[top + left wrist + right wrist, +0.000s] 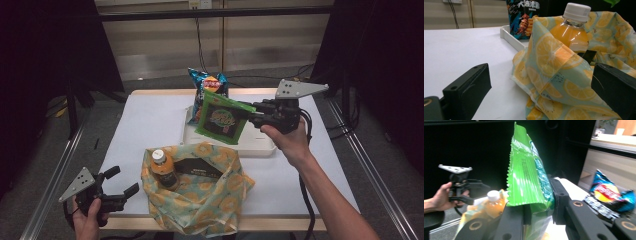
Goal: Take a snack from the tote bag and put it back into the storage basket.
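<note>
Nearest, left gripper (119, 183) held at the table's front corner, jaws wide, empty, beside the fruit-print bag (200, 192) holding an orange juice bottle (162, 169). Farther, green snack bag (220, 117) clamped in the right gripper (246, 111), lifted over the white tray (260, 145).

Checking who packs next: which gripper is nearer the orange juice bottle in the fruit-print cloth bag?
Left. The left gripper sits open beside the bag, close to the orange juice bottle; the right gripper holds a green snack packet above the white tray.
</note>
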